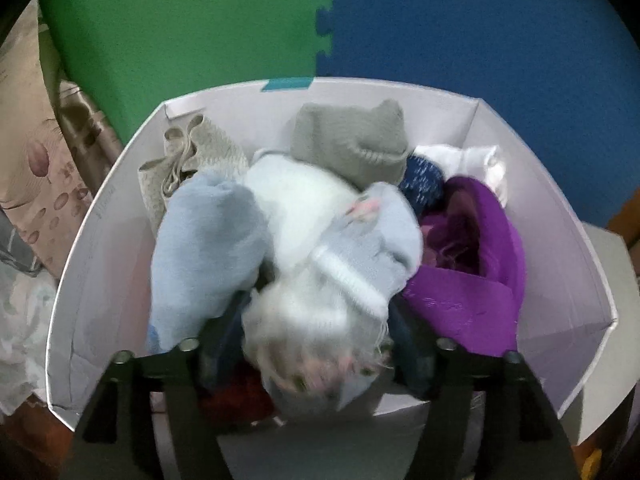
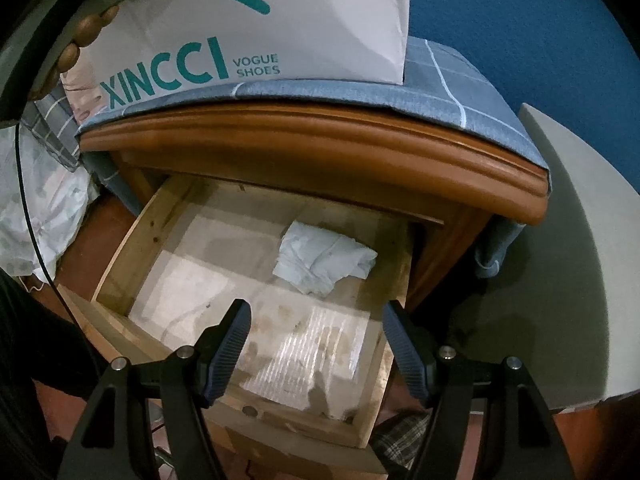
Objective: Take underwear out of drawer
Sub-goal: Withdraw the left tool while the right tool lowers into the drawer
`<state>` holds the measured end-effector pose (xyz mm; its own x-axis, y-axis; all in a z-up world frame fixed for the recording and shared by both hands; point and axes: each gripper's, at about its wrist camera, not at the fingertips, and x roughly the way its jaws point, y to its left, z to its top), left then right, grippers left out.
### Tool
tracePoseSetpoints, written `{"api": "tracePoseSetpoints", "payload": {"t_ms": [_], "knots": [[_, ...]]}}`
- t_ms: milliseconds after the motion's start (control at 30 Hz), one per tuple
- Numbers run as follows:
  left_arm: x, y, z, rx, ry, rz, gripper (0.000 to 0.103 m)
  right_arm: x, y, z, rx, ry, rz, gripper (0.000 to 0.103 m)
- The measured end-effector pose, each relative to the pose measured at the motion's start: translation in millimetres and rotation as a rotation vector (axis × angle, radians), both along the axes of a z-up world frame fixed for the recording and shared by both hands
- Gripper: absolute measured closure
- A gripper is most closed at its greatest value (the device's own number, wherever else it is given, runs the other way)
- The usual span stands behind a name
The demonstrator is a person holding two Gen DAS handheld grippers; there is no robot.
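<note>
In the left wrist view my left gripper (image 1: 316,344) is shut on a white and pale blue garment (image 1: 320,272), held over a white box (image 1: 100,248) full of clothes. The cloth hides the fingers. In the right wrist view the wooden drawer (image 2: 132,240) stands pulled out of the nightstand (image 2: 320,148). One pale blue piece of underwear (image 2: 324,260) lies crumpled at the drawer's back right. My right gripper (image 2: 316,340) is open and empty above the drawer's front half.
The box holds a purple garment (image 1: 472,264), a grey one (image 1: 352,140) and a beige one (image 1: 200,152). The box shows again on the nightstand's blue cloth (image 2: 452,88) as the XINCCI shoe box (image 2: 248,40). Green and blue foam mats (image 1: 320,20) lie behind.
</note>
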<state>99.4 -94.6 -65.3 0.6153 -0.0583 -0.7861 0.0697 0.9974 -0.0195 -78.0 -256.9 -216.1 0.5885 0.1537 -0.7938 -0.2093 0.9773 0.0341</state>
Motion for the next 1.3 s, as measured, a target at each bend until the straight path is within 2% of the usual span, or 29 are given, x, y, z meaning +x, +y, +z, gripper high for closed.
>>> {"api": "tracePoseSetpoints", "payload": {"t_ms": [67,133,267,400,433,533,600,667,733,833,900,967,1067,1133,1300], "knots": [[-6.7,1.1,4.2,-0.016,-0.038,-0.017,0.024,0.3,-1.5,-2.7,0.010,0.011,0.001,0.033],[-15.1,3.3,11.1,-0.037,-0.076,-0.034,0.012,1.6,-5.9,-7.6,0.035,0.032,-0.010,0.033],[-37.7,11.3,25.3,-0.053,-0.168,-0.077,0.007,0.5,-12.0,-13.2,0.038,0.048,-0.030,0.033],[-75.1,35.5,40.1,-0.091,-0.290,-0.140,0.001,-1.0,-5.5,-19.5,0.023,0.069,0.000,0.033],[-81.8,44.7,43.2,-0.102,-0.317,-0.150,0.001,-0.8,-1.1,-21.2,0.014,0.073,0.019,0.033],[-136.1,79.7,46.9,-0.125,-0.460,-0.178,0.001,5.9,13.5,-27.5,0.004,0.115,0.095,0.033],[-170.2,101.7,38.6,-0.104,-0.537,-0.209,0.001,12.7,27.6,-31.6,-0.027,0.142,0.172,0.033],[-194.0,121.9,27.1,-0.067,-0.582,-0.223,0.001,21.8,49.4,-37.9,-0.114,0.166,0.280,0.033],[-212.0,144.8,9.5,-0.035,-0.593,-0.215,0.001,28.8,68.0,-43.7,-0.191,0.171,0.373,0.033],[-215.6,162.9,-11.4,-0.012,-0.552,-0.193,0.001,42.1,88.6,-58.3,-0.295,0.179,0.497,0.033],[-208.1,168.3,-16.3,-0.046,-0.511,-0.193,0.001,48.1,96.7,-70.3,-0.349,0.170,0.541,0.033],[-206.5,170.5,-18.9,-0.071,-0.535,-0.193,0.001,48.3,103.4,-82.8,-0.446,0.108,0.586,0.033],[-201.5,168.4,-28.5,-0.097,-0.489,-0.208,0.001,47.5,105.2,-101.1,-0.563,0.039,0.623,0.033],[-203.3,163.6,-33.3,-0.104,-0.461,-0.235,0.001,51.7,101.9,-107.2,-0.596,0.011,0.623,0.033],[-208.1,144.3,-43.0,-0.062,-0.445,-0.315,0.001,69.3,90.9,-111.9,-0.616,-0.061,0.604,0.033]]}}
